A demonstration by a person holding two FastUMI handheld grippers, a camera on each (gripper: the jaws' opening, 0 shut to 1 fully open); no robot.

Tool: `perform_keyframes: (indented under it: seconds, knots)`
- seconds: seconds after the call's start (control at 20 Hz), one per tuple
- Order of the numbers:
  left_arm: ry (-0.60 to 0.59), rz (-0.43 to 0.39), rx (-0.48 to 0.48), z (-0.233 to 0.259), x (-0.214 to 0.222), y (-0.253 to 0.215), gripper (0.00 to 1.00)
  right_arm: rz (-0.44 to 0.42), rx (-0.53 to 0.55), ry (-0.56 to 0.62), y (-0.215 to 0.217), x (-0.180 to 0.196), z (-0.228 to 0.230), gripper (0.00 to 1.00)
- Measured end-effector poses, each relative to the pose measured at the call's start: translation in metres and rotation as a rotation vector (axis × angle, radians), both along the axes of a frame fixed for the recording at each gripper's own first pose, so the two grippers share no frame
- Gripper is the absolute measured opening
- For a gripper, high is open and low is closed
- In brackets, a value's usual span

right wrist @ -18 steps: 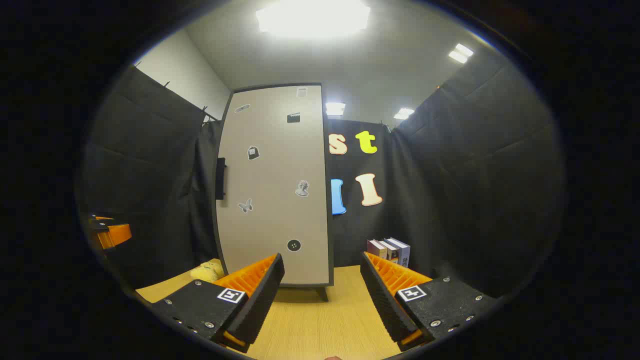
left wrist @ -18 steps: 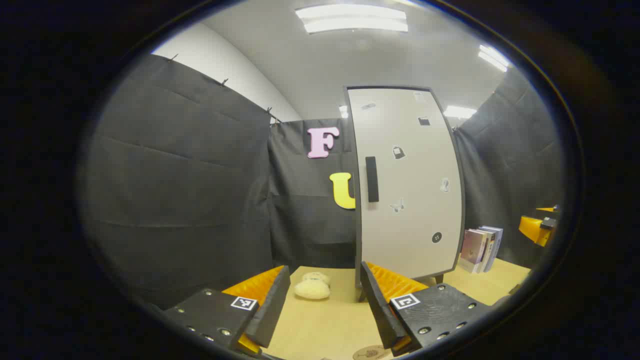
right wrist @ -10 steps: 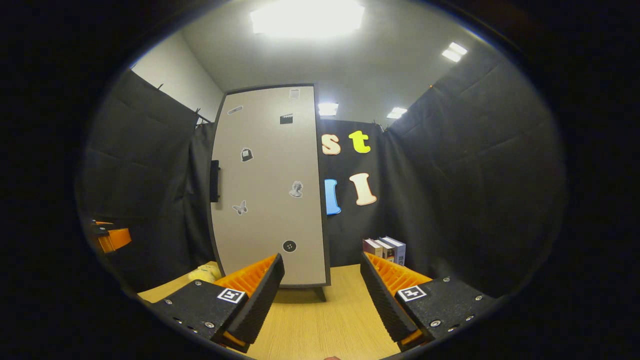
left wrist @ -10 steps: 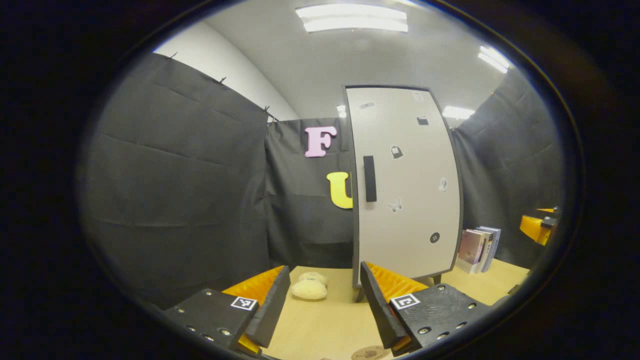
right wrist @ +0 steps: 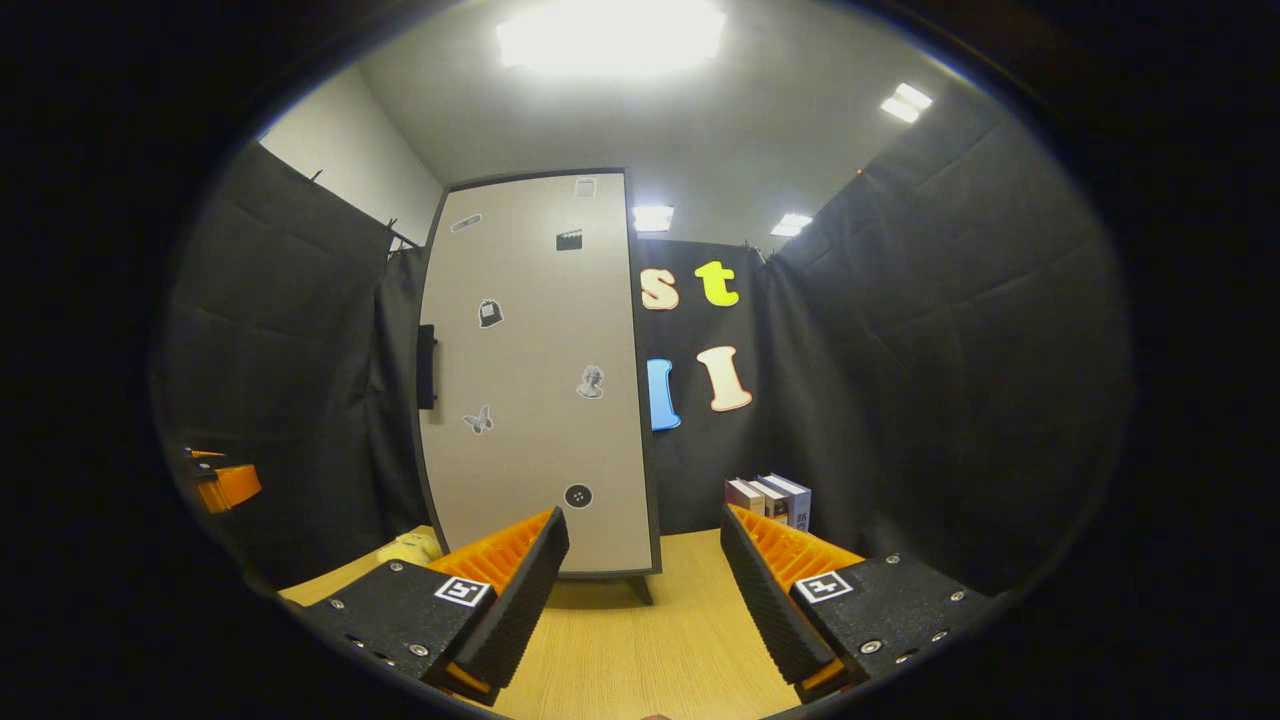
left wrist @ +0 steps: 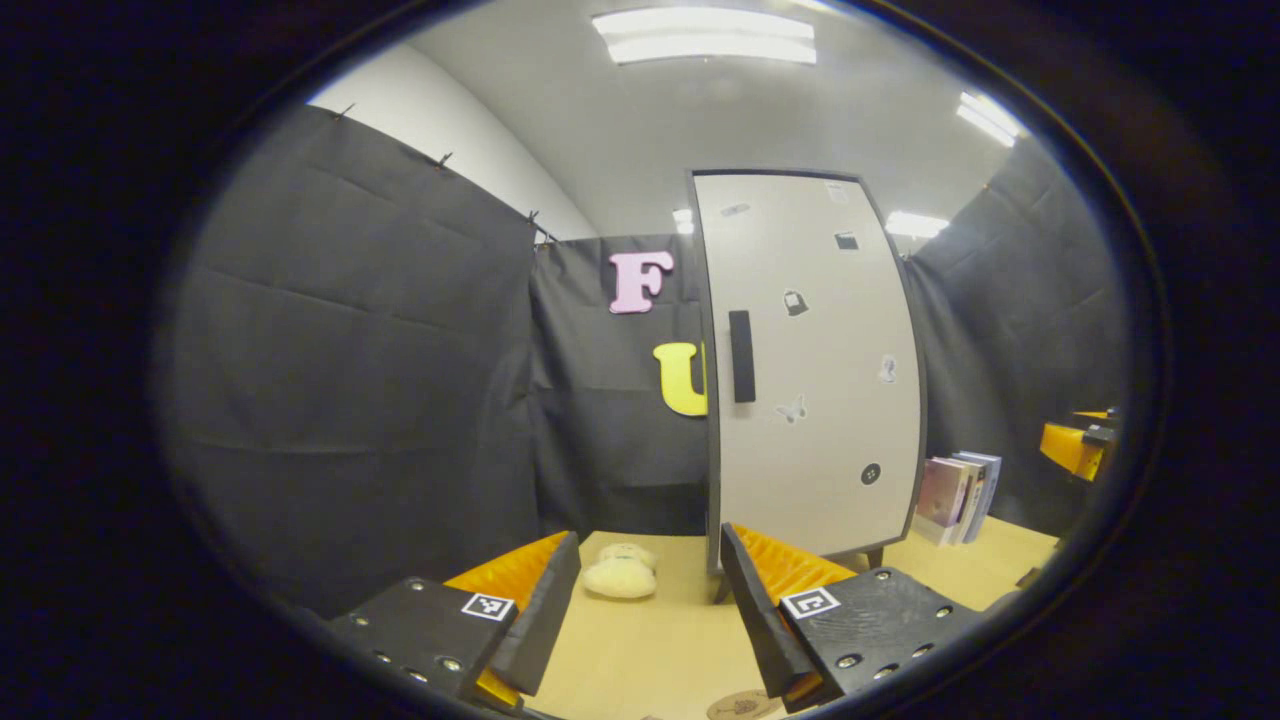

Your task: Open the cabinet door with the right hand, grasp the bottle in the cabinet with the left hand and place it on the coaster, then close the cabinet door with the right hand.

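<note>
In the left gripper view, the left gripper hangs low over the wooden table with its jaws apart and nothing between them. Beyond its fingers stands the tall pale cabinet, its door shut, with a dark vertical handle near the door's left edge and several small stickers scattered over the front. The cabinet rests on short dark legs at the back of the table. A cream plush toy lies on the table just left of the cabinet's base, well apart from the gripper. A round coaster sits at the very bottom of the left gripper view, close under the gripper's right-hand finger; only part of it is visible, so its surface pattern cannot be made out. A few books stand upright to the right of the cabinet against the dark cloth wall. At the far right edge, part of the right gripper is seen.

In the right gripper view, the right gripper also hangs above the table, jaws wide apart and empty, facing the closed cabinet. The handle appears edge-on at the door's left side. The books stand right of the cabinet. The bottle cannot be located with the door closed.
</note>
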State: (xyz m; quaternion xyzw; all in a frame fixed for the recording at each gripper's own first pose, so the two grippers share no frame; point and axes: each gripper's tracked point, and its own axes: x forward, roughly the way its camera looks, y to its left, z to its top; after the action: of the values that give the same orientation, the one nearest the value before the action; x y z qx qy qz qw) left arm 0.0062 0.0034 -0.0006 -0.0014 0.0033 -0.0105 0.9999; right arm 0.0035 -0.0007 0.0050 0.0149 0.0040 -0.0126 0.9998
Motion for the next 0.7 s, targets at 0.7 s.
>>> perform_keyframes:
  seconds: [0.7]
  knots:
    - [-0.013, 0.089, 0.019, 0.008, -0.008, 0.051, 0.87, 0.101, 0.012, -0.017, 0.057, 0.053, 0.037, 0.95]
